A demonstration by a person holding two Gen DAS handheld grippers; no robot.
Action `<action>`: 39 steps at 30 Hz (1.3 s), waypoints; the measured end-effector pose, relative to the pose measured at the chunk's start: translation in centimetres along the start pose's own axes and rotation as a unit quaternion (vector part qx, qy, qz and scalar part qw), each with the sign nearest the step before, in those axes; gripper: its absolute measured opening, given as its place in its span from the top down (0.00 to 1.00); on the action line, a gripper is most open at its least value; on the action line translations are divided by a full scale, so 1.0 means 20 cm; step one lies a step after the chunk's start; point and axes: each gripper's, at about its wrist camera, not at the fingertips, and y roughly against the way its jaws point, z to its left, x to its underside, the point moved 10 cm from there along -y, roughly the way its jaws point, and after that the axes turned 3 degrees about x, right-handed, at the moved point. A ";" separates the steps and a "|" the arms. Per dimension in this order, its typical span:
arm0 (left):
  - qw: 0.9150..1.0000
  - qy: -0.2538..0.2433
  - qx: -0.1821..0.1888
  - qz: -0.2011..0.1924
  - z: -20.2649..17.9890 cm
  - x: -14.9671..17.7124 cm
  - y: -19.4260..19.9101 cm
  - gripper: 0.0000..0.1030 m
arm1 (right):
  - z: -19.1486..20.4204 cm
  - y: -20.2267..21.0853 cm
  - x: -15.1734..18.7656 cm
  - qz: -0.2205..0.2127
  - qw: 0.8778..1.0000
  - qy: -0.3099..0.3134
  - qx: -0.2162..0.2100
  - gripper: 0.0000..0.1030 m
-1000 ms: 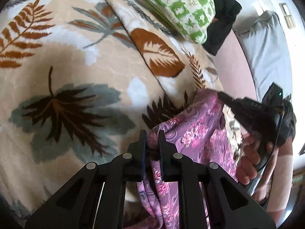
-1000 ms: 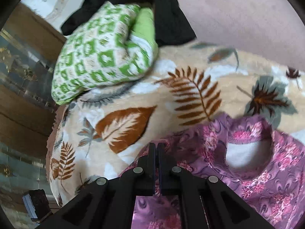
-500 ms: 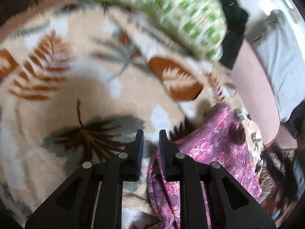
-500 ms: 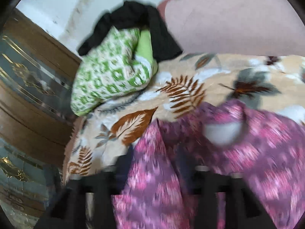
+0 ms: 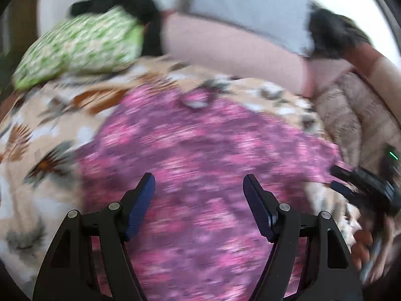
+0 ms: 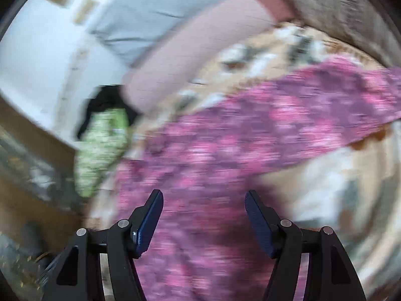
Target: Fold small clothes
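The pink floral garment (image 5: 200, 155) lies spread on the leaf-patterned blanket (image 5: 50, 130), neckline toward the far side, below both grippers. The left gripper (image 5: 199, 183) and the right gripper (image 6: 203, 200) each hang above the cloth with jaws spread wide, gripping nothing. A green patterned pillow (image 5: 80, 47) rests at the blanket's far left edge; both views are motion-blurred.
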 end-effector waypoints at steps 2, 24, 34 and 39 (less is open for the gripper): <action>0.999 -0.015 0.027 0.018 -0.18 -0.01 -0.05 0.29 | -0.22 0.04 -0.17 -0.023 0.998 -0.043 0.042 0.41; 0.986 -0.066 0.065 0.137 -0.72 0.20 -0.52 0.29 | -1.31 0.12 -0.45 -0.115 0.935 -0.333 0.040 0.94; 0.990 0.046 0.050 0.121 -0.21 0.12 -0.42 0.29 | -0.11 0.43 -0.50 -0.253 0.967 0.001 -0.032 0.96; 0.989 0.104 0.032 0.102 0.16 0.07 -0.33 0.29 | 0.54 0.22 -0.12 -0.168 0.962 0.149 -0.154 0.96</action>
